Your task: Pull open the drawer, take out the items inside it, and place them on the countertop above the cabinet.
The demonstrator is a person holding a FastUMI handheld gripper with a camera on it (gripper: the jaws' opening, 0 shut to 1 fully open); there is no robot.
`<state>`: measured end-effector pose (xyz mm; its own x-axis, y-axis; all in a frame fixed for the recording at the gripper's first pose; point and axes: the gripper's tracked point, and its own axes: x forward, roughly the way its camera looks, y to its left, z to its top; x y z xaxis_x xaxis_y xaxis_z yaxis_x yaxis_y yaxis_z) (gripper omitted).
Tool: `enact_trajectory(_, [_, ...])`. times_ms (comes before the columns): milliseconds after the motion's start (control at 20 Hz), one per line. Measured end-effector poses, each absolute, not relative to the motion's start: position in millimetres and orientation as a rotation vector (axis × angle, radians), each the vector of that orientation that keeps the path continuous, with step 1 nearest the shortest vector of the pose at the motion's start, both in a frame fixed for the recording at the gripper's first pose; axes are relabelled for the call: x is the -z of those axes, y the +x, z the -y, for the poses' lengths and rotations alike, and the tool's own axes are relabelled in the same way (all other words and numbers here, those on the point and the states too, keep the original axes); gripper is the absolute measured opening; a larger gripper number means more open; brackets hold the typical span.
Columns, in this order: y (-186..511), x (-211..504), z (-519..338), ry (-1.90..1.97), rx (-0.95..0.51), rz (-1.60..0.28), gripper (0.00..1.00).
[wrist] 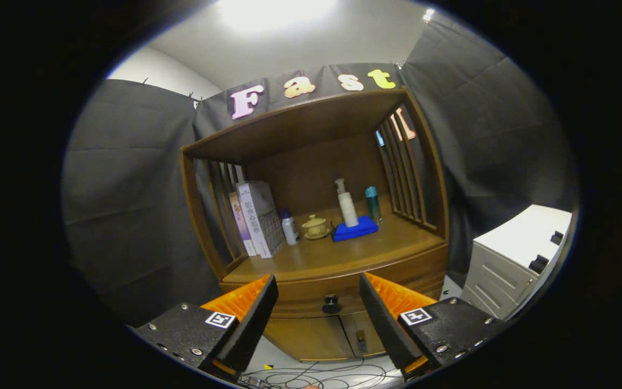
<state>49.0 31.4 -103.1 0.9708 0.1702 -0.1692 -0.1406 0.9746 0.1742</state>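
A brown wooden cabinet (316, 162) stands ahead against the black cloth. Its drawer (338, 289) is shut, with a dark round knob (331, 304) in the middle of its front. My gripper (319, 289) is open, and the knob lies between the two fingertips and some way beyond them. The countertop (338, 251) above the drawer carries upright books (259, 219), a small white bottle (290, 227), a yellowish lidded cup (315, 227), a blue cloth (355, 229) with a white pump bottle (347, 203) on it, and a teal bottle (373, 204). The drawer's inside is hidden.
Two cabinet doors (324, 337) sit below the drawer. A white drawer unit (516, 256) stands to the right of the cabinet. Cables (316, 375) lie on the pale floor under the fingers. Slatted wooden sides (403, 167) close in the shelf space.
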Motion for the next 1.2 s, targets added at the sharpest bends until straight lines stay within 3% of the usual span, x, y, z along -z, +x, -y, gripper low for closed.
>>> enact_trajectory(1050, [144, 269, -55, -0.08, -0.067, -0.36, 0.96])
enact_trajectory(1200, [159, 270, -63, -0.076, -0.101, -0.33, 0.92])
